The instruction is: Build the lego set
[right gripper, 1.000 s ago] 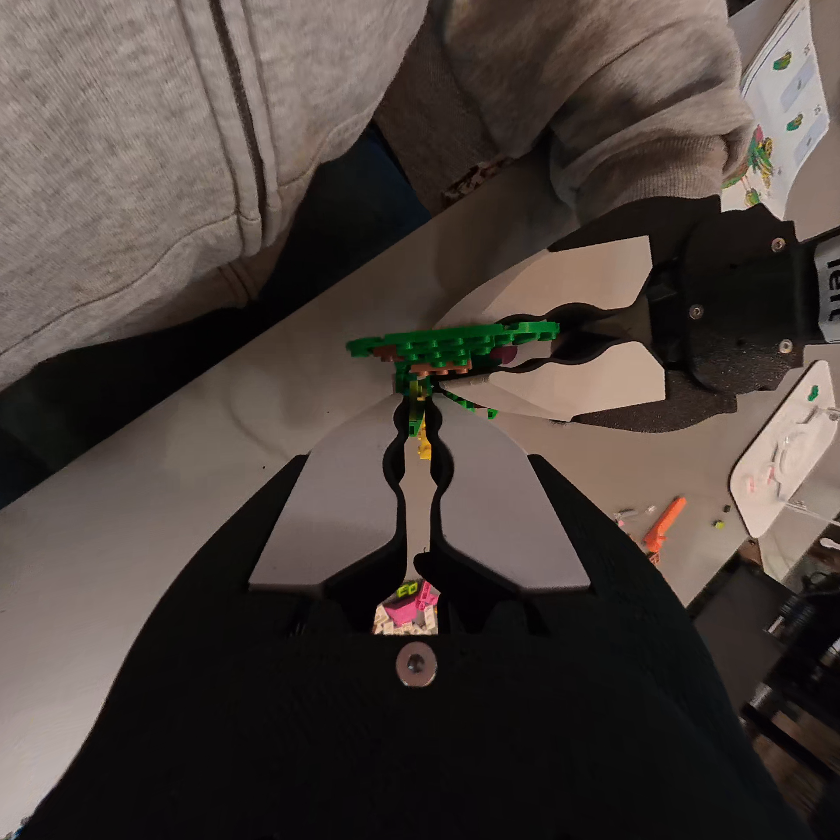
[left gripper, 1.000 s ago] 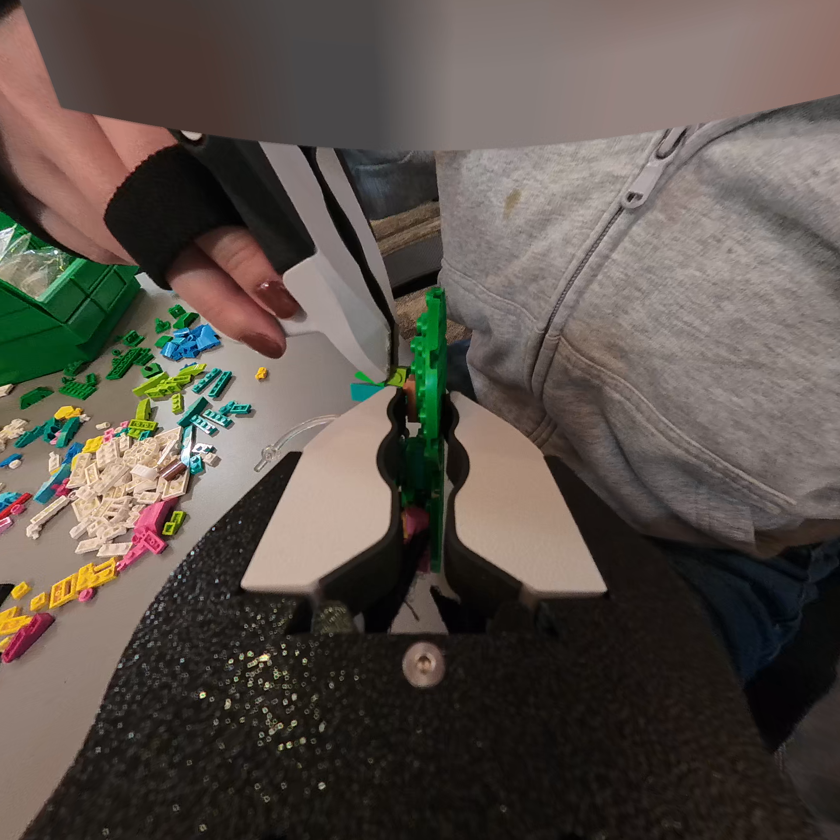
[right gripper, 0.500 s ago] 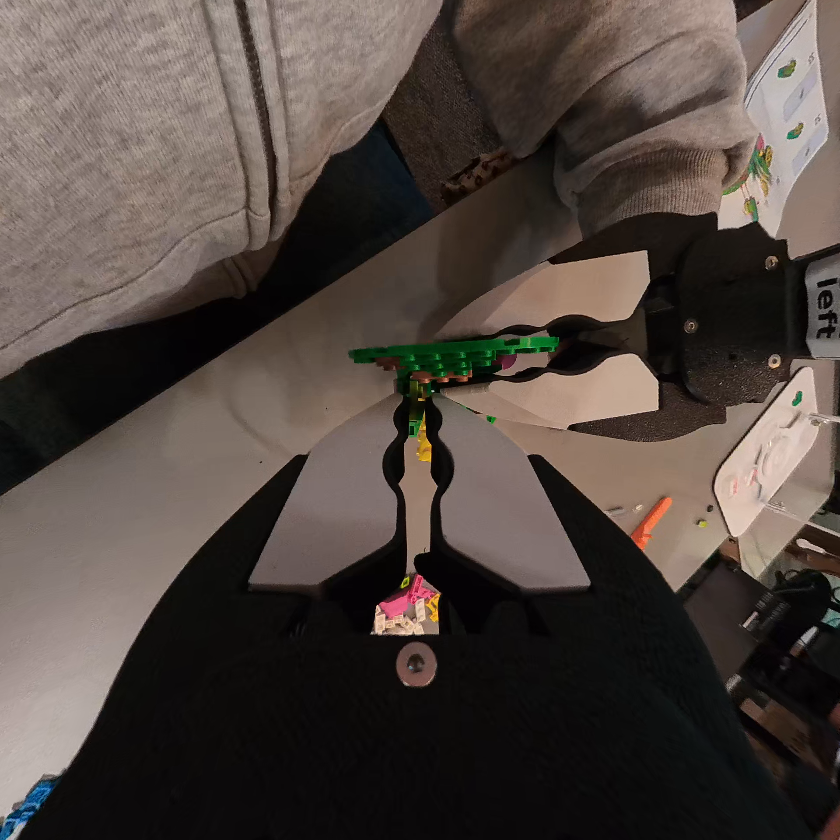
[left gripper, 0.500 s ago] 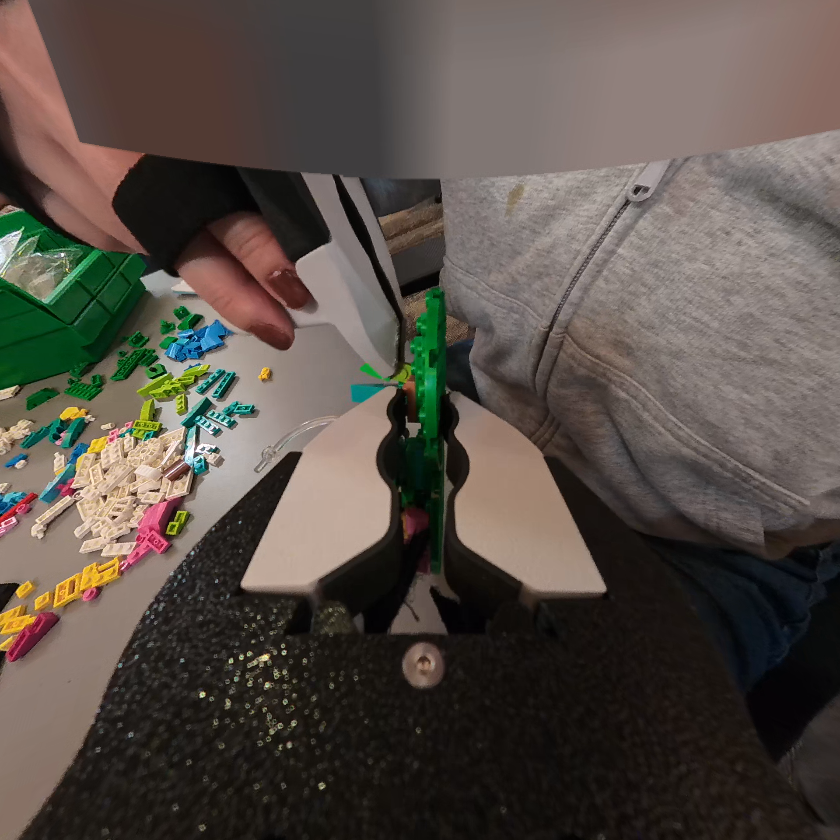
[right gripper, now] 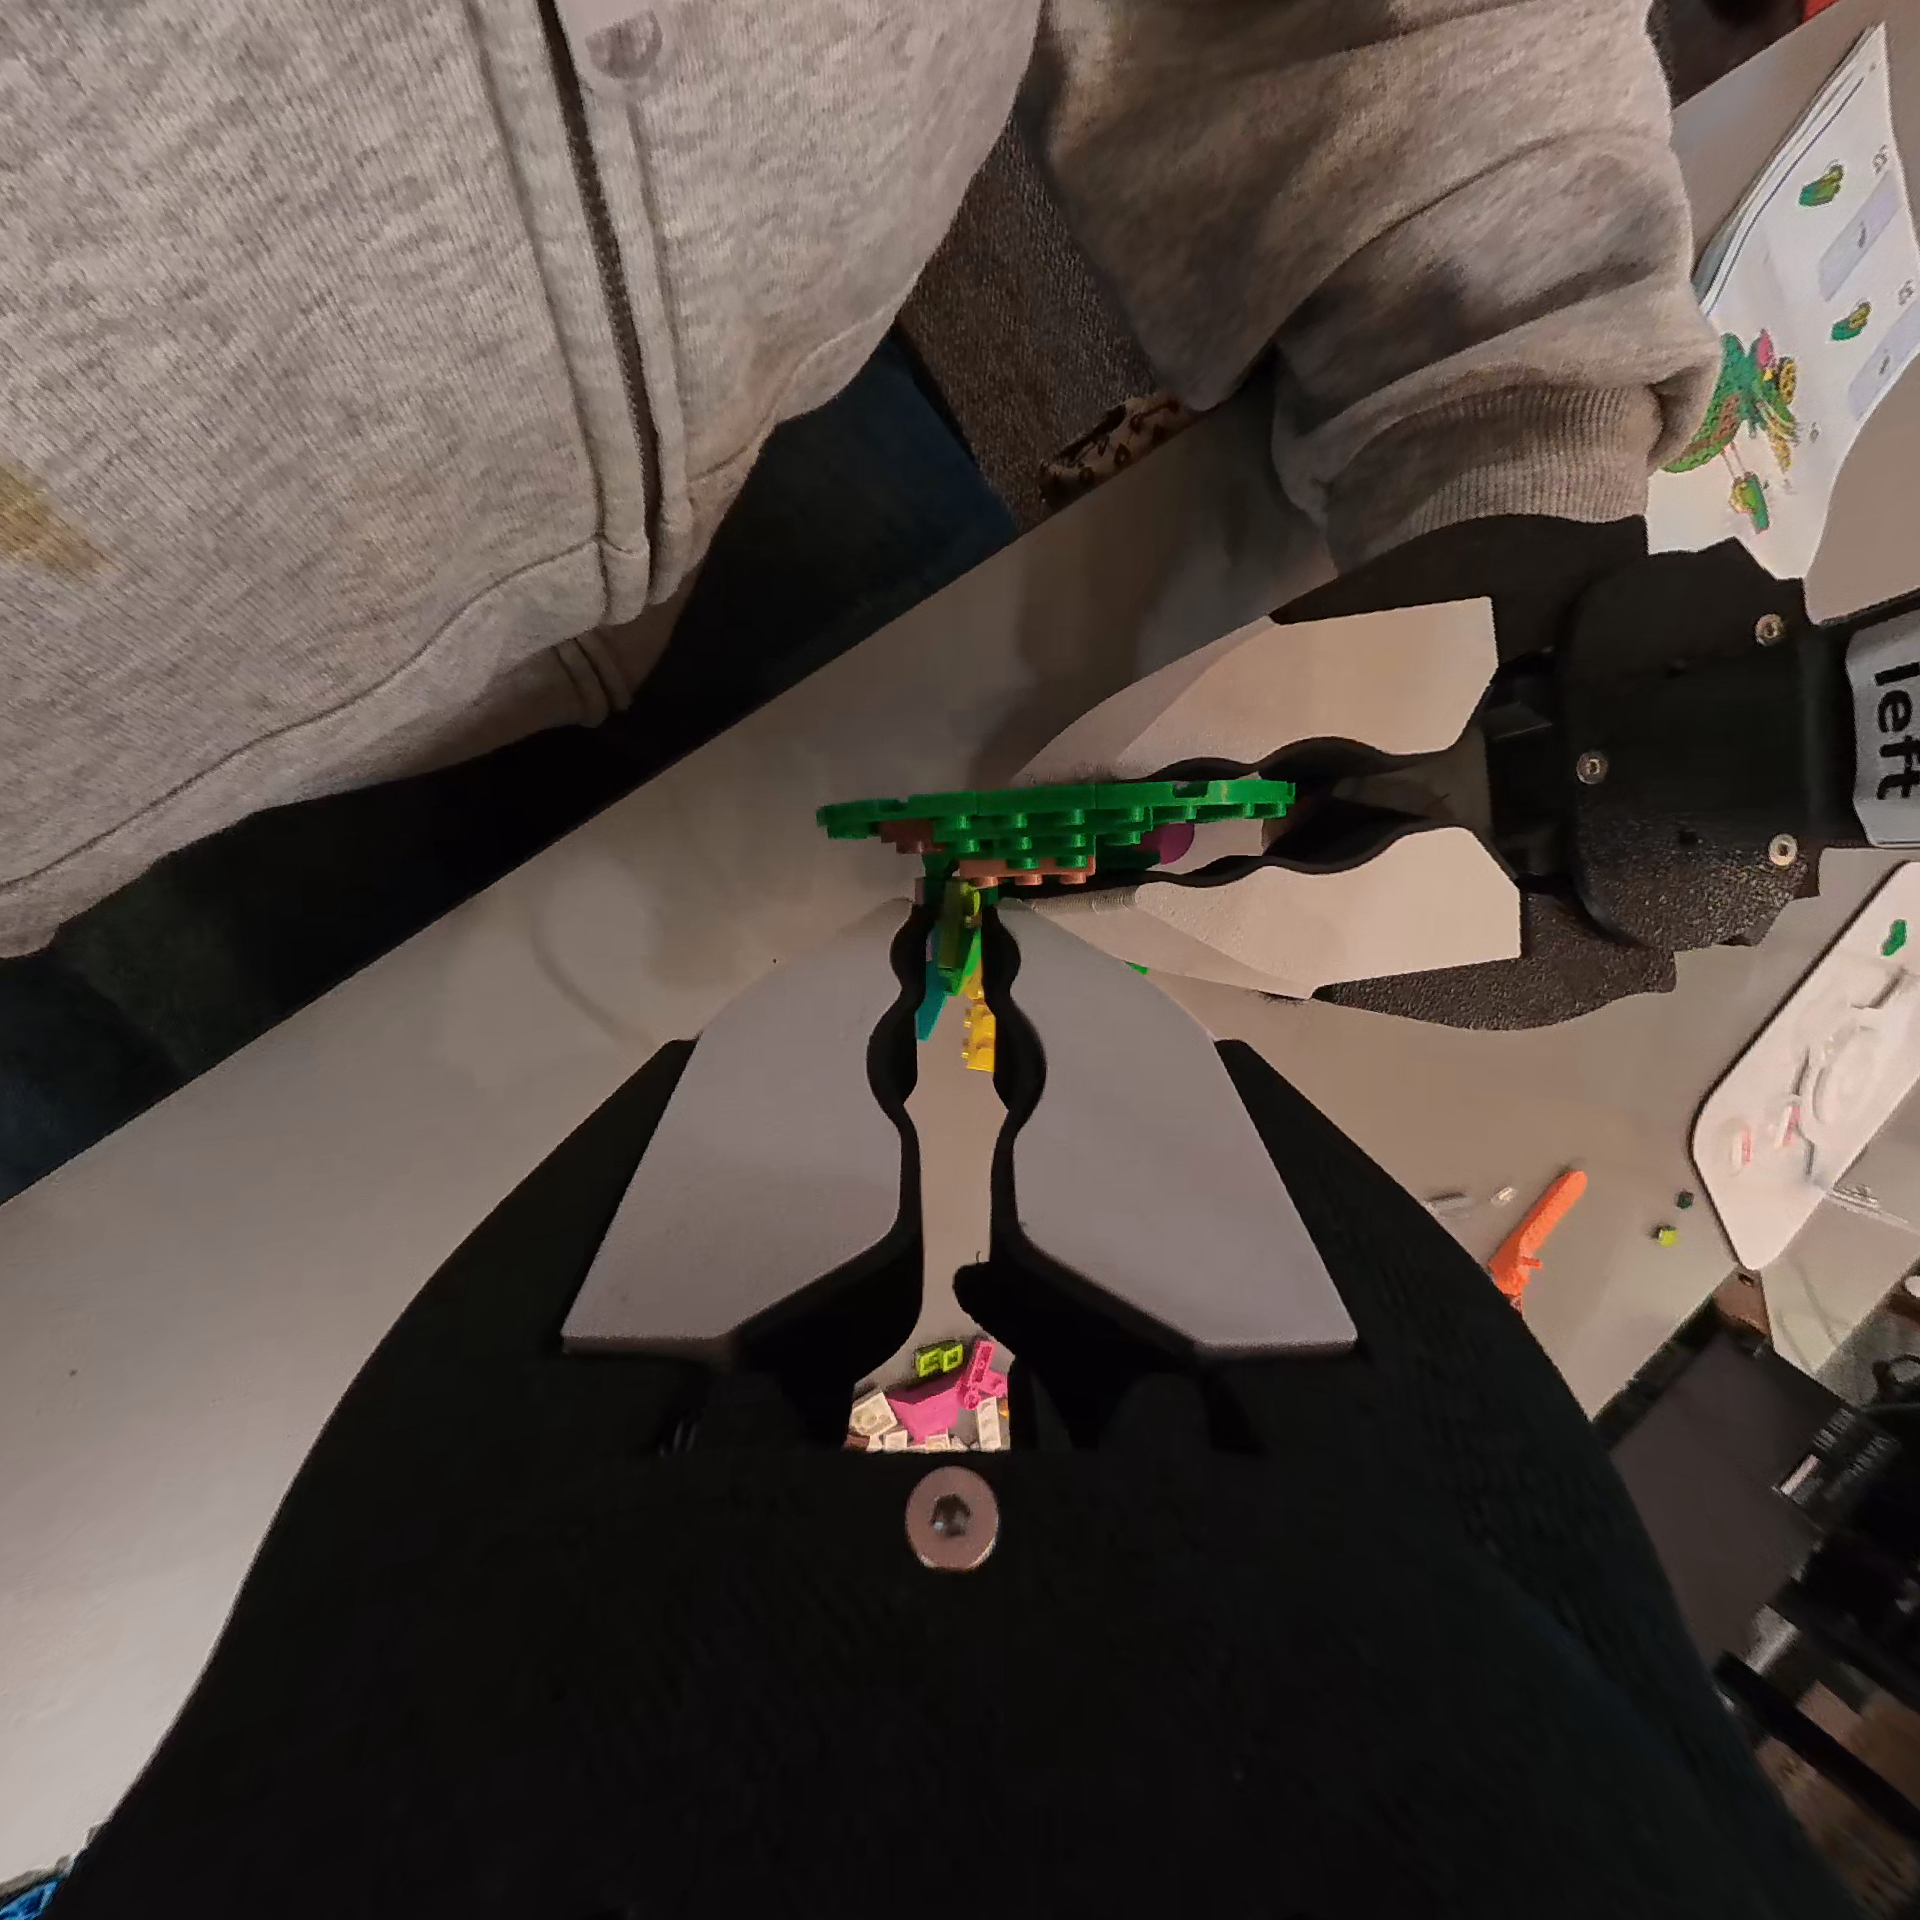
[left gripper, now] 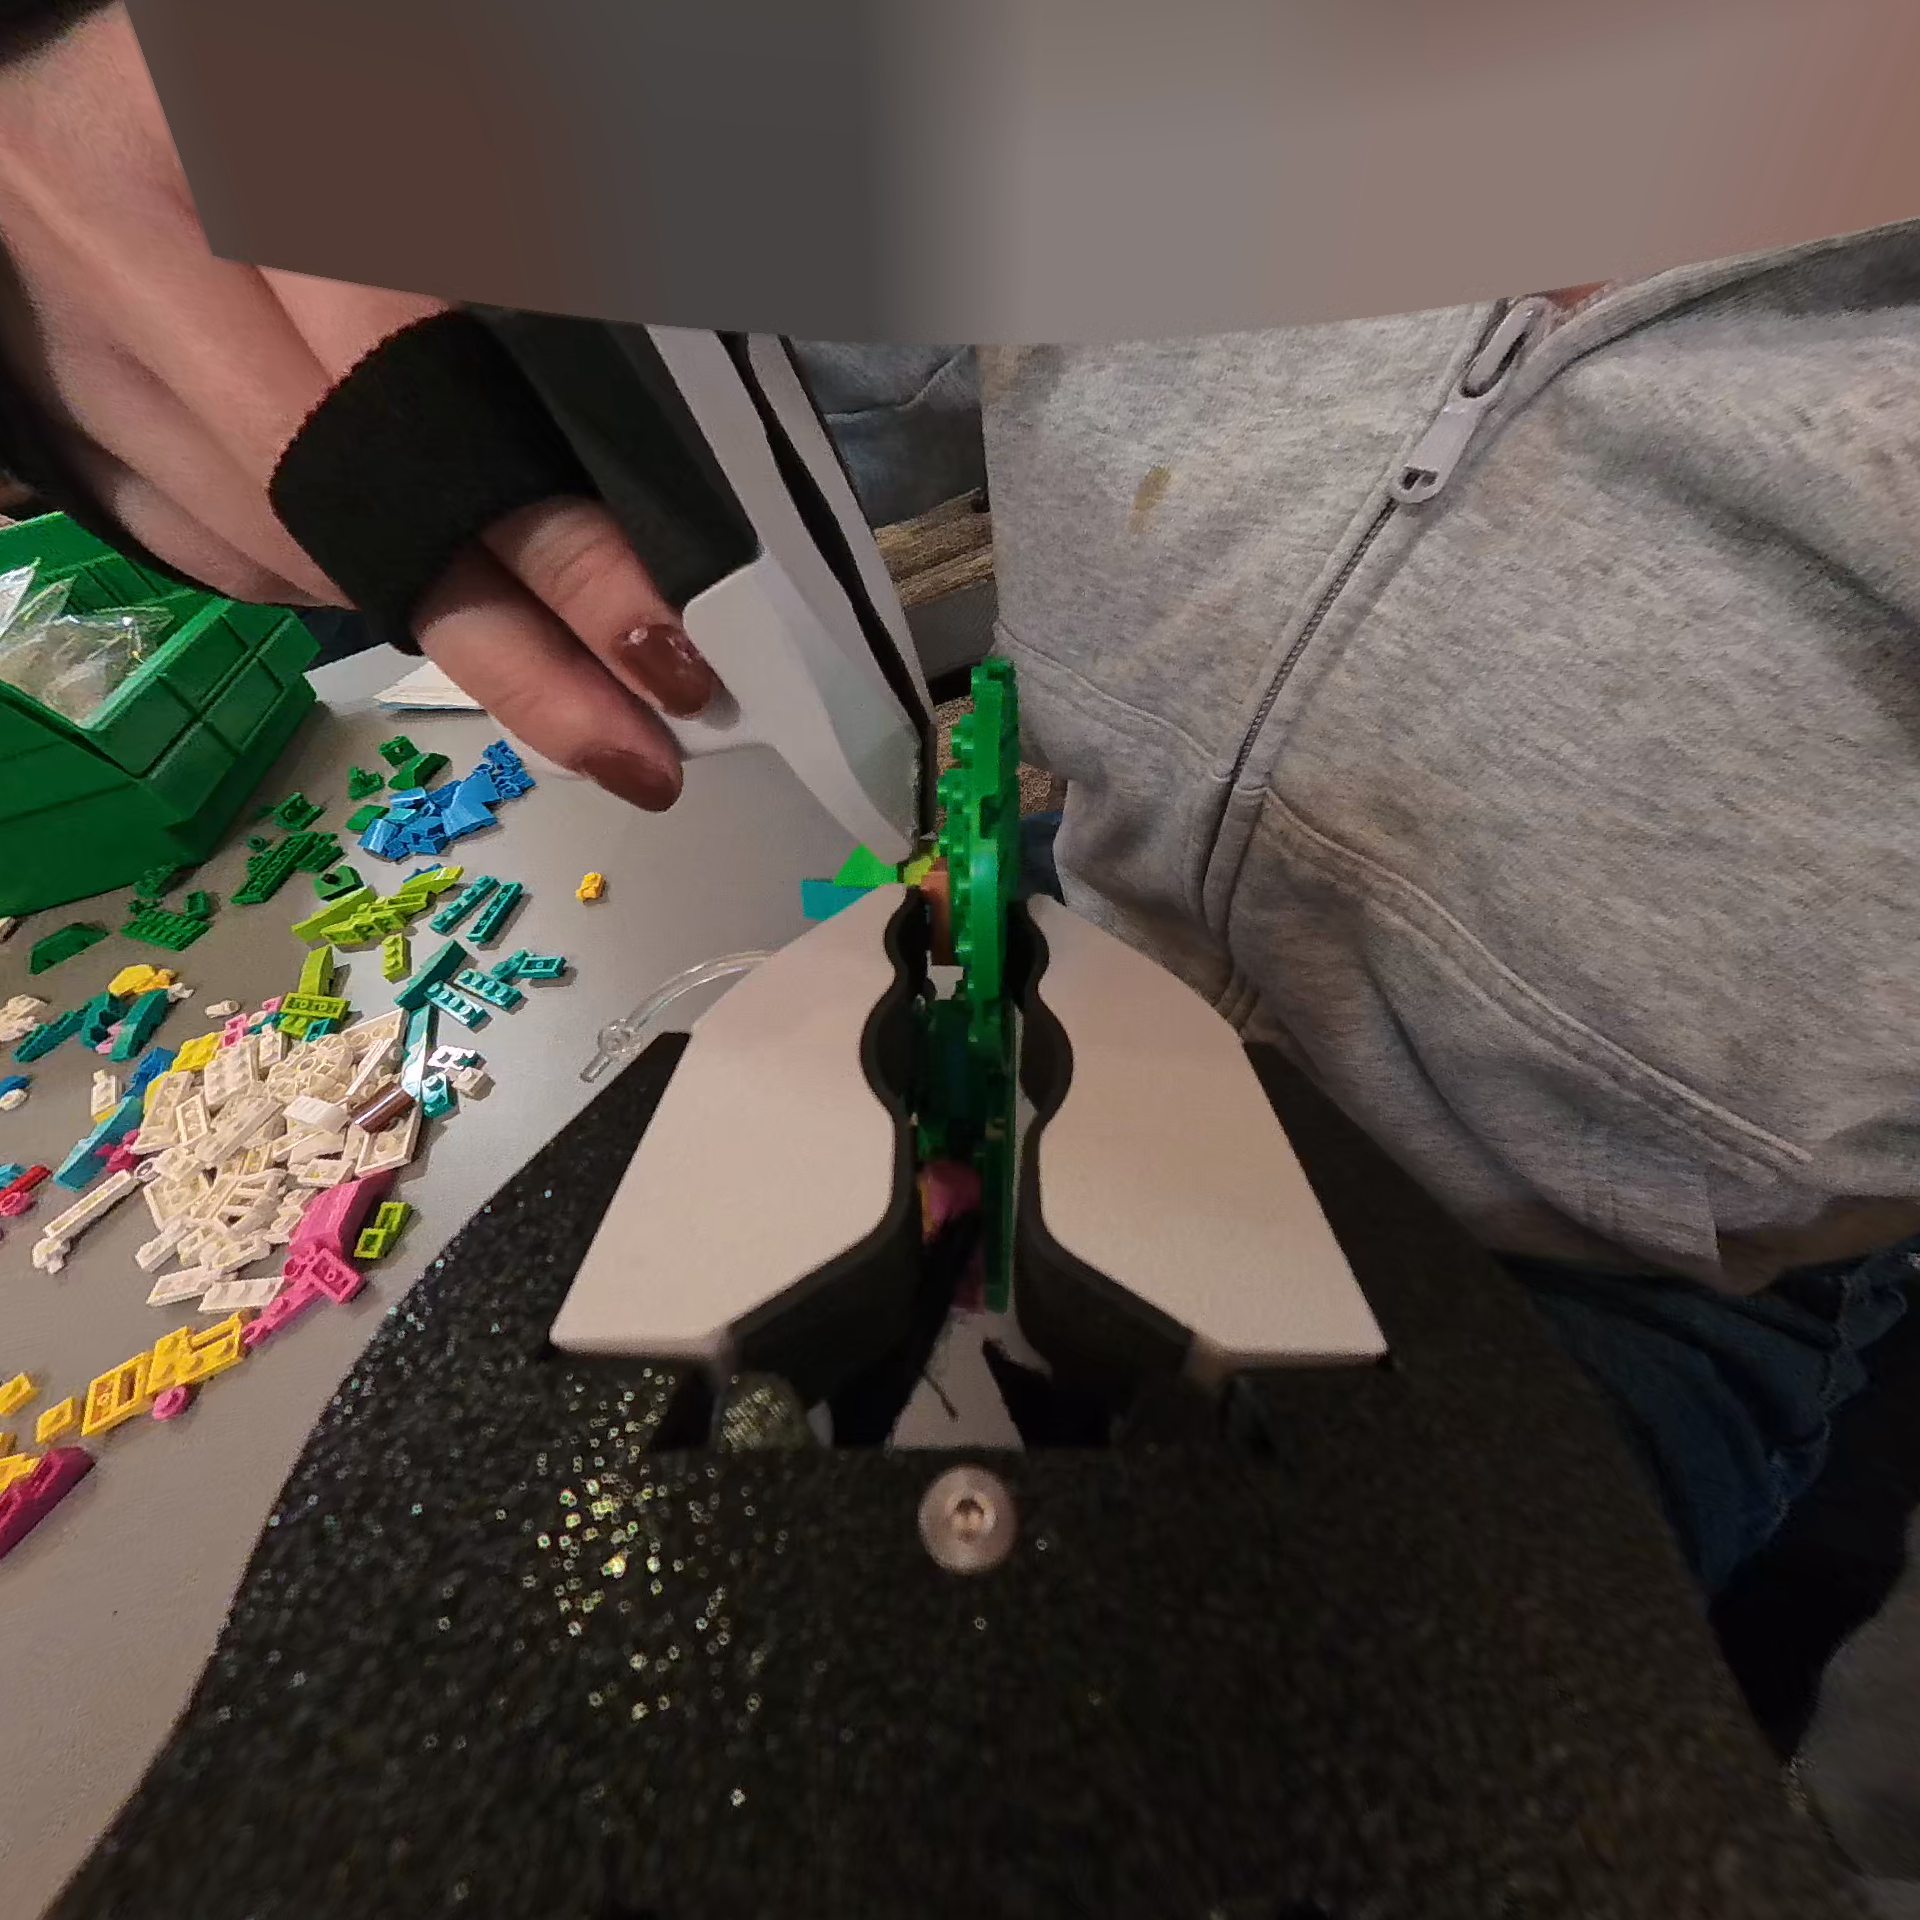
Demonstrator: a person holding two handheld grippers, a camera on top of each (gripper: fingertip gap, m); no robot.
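Held edge-on above a grey tabletop [left gripper: 665, 862], a flat green toy-brick plate build with brown layers [right gripper: 1049, 821] is clamped between the pads of the left gripper [left gripper: 971, 914]. The right gripper [right gripper: 956, 920] meets it at a right angle – its tips pinch a lime-green and teal leaf piece [right gripper: 951, 961] attached beneath the plate. Loose white, yellow, pink and teal bricks [left gripper: 260, 1122] lie scattered near a green plastic bin [left gripper: 135, 748].
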